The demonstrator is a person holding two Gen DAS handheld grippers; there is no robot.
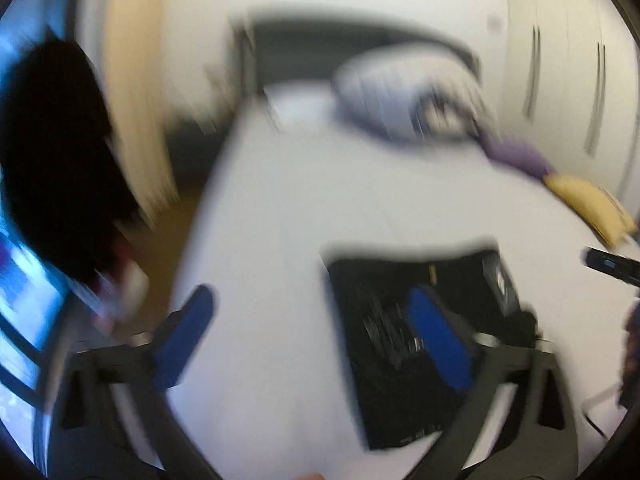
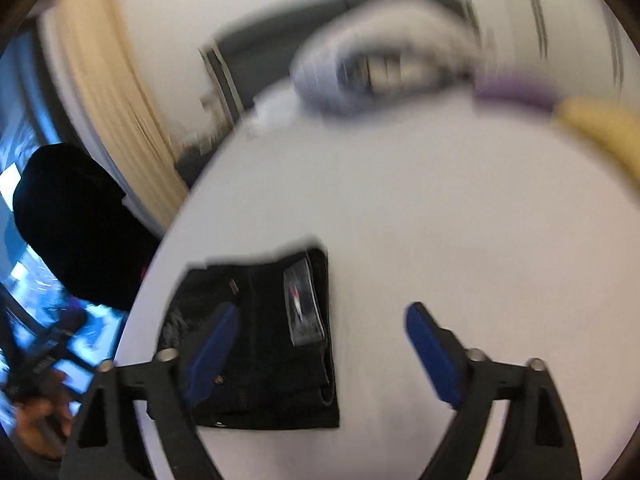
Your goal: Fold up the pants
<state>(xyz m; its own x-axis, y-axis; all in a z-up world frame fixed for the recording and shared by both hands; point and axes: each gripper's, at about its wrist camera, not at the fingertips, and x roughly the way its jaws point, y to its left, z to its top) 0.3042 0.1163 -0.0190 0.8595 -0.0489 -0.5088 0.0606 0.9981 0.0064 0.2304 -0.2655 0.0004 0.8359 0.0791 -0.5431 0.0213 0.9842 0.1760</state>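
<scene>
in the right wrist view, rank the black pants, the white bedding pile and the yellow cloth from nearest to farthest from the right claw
1. black pants: folded on the white table, just ahead of the open right claw, towards its left finger.
2. yellow cloth: far right edge of the table.
3. white bedding pile: at the far end, top centre.
The blur leaves 2 and 3 nearly too close to call.

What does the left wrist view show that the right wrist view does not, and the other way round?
Only the left wrist view shows the open left hand-held gripper from behind. Only the right wrist view shows the open right hand-held gripper from behind, and a hand at its left edge. Both show the folded black pants on the white table, a pale bundle at the far end, and purple cloth beside yellow cloth.
</scene>
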